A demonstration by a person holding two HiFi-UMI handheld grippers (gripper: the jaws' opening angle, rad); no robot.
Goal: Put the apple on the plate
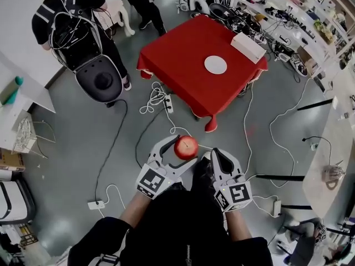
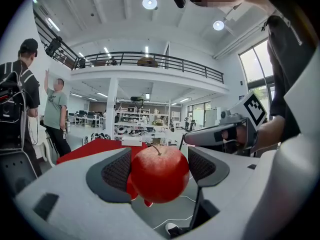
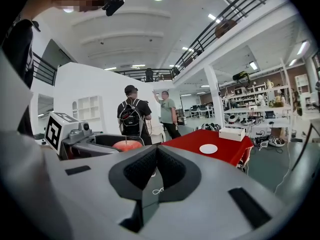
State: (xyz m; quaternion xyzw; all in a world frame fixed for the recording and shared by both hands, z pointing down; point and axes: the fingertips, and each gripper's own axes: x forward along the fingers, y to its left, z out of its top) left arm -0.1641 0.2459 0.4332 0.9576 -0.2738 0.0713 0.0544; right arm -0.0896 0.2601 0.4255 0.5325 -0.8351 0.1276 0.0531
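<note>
A red apple (image 1: 186,147) hangs in the air over the grey floor, with my left gripper (image 1: 178,151) shut on it. In the left gripper view the apple (image 2: 160,173) fills the gap between the two dark pads, stem up. My right gripper (image 1: 220,157) is beside it on the right, shut with nothing in it; its pads (image 3: 145,166) meet. From there the apple (image 3: 127,145) shows to the left. The white plate (image 1: 215,65) lies bare on the red-clothed table (image 1: 177,54) well ahead of both grippers, and also appears as a small plate (image 3: 208,148) in the right gripper view.
A white box (image 1: 248,47) sits on the table's far right side. White cables (image 1: 158,98) and a power strip (image 1: 95,205) lie on the floor in between. A person with a backpack (image 1: 72,15) stands by a chair (image 1: 100,79) at the left. Cluttered benches (image 1: 288,15) run along the right.
</note>
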